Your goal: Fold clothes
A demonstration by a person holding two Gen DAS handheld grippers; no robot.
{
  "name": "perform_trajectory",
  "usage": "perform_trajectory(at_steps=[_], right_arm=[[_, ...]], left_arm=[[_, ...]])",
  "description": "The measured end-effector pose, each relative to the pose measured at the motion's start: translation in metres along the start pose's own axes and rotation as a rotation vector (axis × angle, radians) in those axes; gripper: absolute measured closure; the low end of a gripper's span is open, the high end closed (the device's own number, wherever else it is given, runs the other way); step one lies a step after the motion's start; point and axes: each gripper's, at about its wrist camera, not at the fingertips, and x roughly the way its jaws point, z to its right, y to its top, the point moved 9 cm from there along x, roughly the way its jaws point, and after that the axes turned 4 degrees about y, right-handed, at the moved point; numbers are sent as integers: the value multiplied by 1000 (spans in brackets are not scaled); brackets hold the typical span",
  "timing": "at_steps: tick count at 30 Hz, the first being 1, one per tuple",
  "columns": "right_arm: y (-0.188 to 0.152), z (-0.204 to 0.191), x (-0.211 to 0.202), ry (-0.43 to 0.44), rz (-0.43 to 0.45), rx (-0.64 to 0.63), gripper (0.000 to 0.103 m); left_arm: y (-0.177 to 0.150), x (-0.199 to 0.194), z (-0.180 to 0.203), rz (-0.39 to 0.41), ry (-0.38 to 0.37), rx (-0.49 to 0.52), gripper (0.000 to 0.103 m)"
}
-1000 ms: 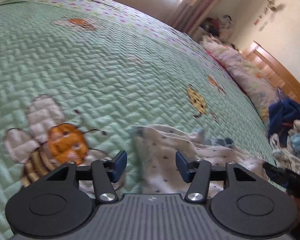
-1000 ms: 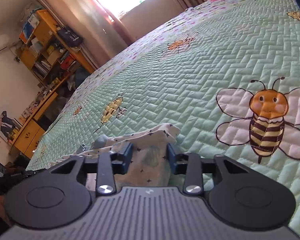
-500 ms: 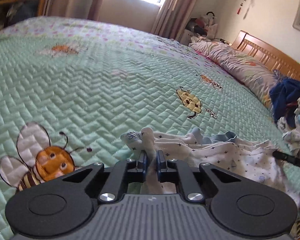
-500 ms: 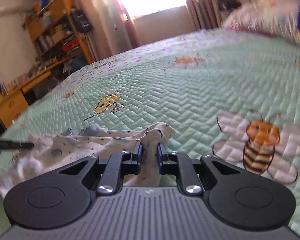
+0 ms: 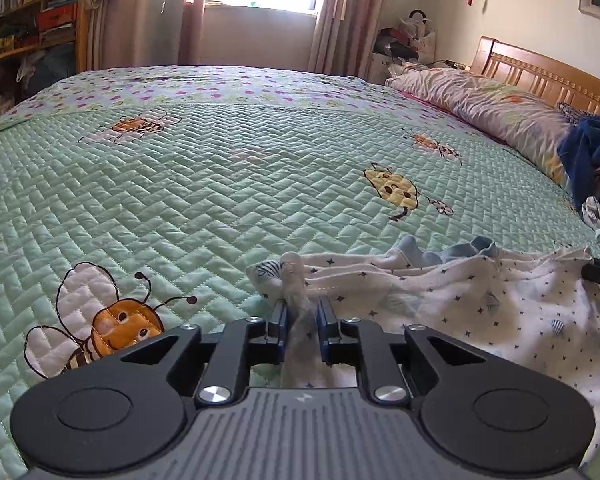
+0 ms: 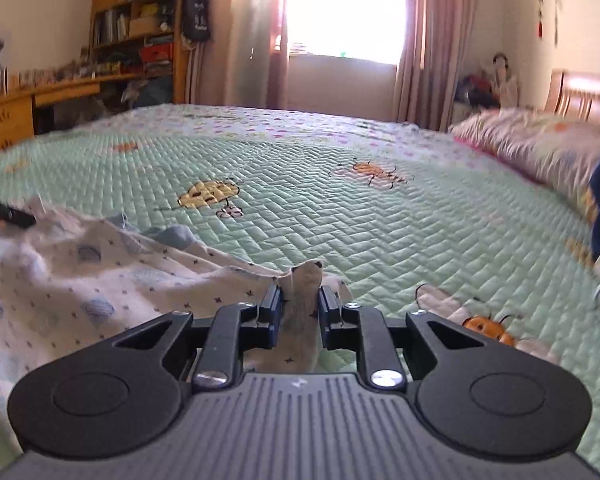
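A white garment [image 5: 480,300] with small dark stars and pale blue trim lies crumpled on the green quilted bedspread [image 5: 220,184]. My left gripper [image 5: 302,320] pinches the garment's left corner, which stands up bunched between the blue pads; its jaws are opening slightly. In the right wrist view the same garment [image 6: 80,280] spreads away to the left. My right gripper [image 6: 299,312] grips its other corner between the pads, and these jaws are also easing open. The cloth sags between the two grippers.
The bedspread [image 6: 340,220] carries bee and beehive patches. Pillows [image 5: 492,112] and a wooden headboard [image 5: 540,68] lie at the right, with a dark blue and white clothes pile [image 5: 592,160] beside them. Shelves and a desk [image 6: 60,92] stand beyond the bed's left side.
Both grippers went from open around the garment's corners to closed on them. Both views rolled level, and the cloth now hangs stretched between the two grippers.
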Motion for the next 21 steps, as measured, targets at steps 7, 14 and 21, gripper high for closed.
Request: perform_trajectory(at_steps=[7, 14, 21], right_arm=[[1, 2, 1, 36, 2, 29, 90], [0, 10, 0, 78, 2, 152, 96], [7, 19, -7, 82, 31, 217, 97]], left_arm=[[0, -1, 0, 6, -36, -6, 90], [1, 0, -4, 14, -53, -35, 95], [7, -10, -4, 48, -41, -48, 96]])
